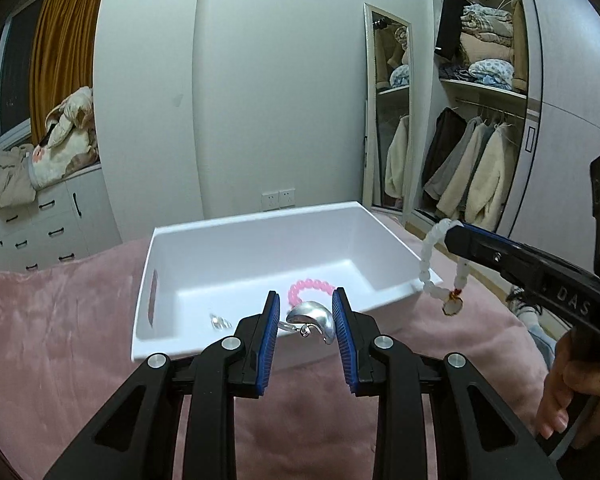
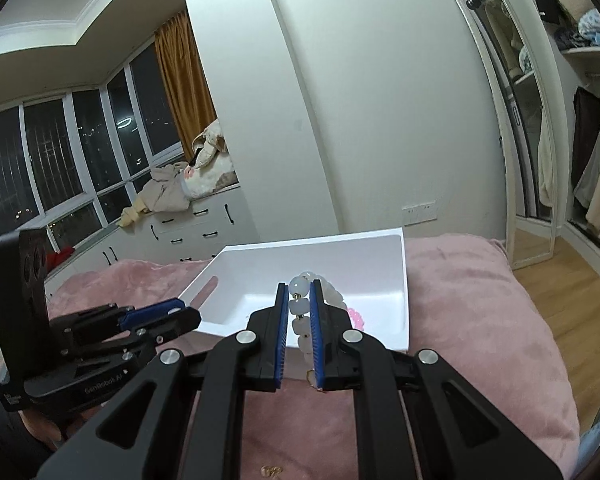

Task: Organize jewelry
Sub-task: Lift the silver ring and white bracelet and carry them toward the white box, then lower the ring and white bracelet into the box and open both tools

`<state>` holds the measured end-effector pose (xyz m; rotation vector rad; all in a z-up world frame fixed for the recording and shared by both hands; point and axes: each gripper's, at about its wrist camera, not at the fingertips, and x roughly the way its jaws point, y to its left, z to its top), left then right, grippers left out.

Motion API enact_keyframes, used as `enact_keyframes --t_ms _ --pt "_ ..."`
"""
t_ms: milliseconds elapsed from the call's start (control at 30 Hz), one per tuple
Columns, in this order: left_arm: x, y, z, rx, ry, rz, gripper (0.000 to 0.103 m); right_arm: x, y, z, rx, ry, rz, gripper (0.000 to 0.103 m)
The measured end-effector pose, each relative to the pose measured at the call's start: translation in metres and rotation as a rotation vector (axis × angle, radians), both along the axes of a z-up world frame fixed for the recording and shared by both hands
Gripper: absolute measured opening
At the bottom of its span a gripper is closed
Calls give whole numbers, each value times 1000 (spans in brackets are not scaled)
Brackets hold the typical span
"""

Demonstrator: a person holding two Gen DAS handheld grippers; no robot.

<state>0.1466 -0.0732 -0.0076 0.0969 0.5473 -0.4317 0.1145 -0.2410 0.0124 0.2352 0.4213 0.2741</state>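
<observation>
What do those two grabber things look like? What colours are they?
Both the left gripper and the right gripper are black plastic claws with ribbed blue pads inside each finger and round silver bolts at the joints. White letters mark their sides. A bare hand holds one handle.

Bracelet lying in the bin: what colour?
Pink; clearest in the left wrist view, inside the white bin.

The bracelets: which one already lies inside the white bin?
The pink bead bracelet lies in the white bin. The white bead bracelet hangs outside it, held by the right gripper.
</observation>
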Motion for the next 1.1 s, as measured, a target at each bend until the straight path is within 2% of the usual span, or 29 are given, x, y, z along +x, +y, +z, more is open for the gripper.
enact_keyframes --t_ms 400,700,1100 --pt "54 -2 -6 9 -11 33 32 44 -3 -18 27 5 -19 11" --pt "95 3 -27 26 36 97 32 67 -1 -26 18 8 -1 11" --pt "131 5 -53 42 108 116 32 106 10 -51 24 107 17 11"
